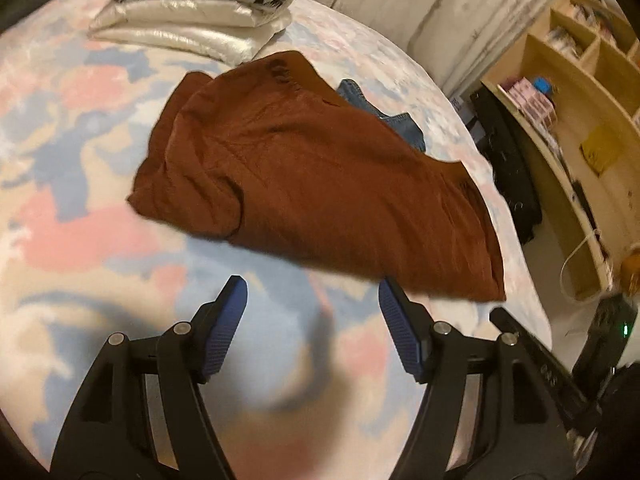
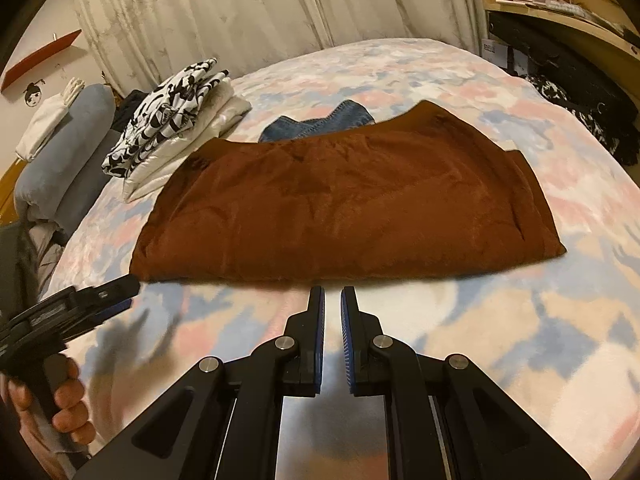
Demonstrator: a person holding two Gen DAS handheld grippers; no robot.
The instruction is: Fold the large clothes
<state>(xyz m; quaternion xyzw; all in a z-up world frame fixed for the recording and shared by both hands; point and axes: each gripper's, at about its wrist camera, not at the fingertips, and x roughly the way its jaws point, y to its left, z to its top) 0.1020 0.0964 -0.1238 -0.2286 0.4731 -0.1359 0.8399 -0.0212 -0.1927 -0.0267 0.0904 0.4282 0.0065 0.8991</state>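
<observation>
A rust-brown garment (image 1: 312, 176) (image 2: 348, 200) lies folded into a wide flat band on the bed, its near edge straight. In the left wrist view my left gripper (image 1: 311, 286) hovers over the bedcover just short of that edge, at the garment's left end, open with nothing between its blue pads (image 1: 228, 320). The right wrist view shows the left gripper (image 2: 124, 294) at the garment's near-left corner, held by a hand (image 2: 68, 400). My right gripper (image 2: 333, 292) is shut and empty, close to the middle of the near edge.
The bed (image 2: 480, 340) has a pink, blue and cream cover. A denim piece (image 2: 320, 122) pokes out behind the brown garment. Folded clothes (image 2: 172, 120) are stacked at the far left beside a grey pillow (image 2: 60, 160). Wooden shelves (image 1: 580, 120) stand past the bed's right side.
</observation>
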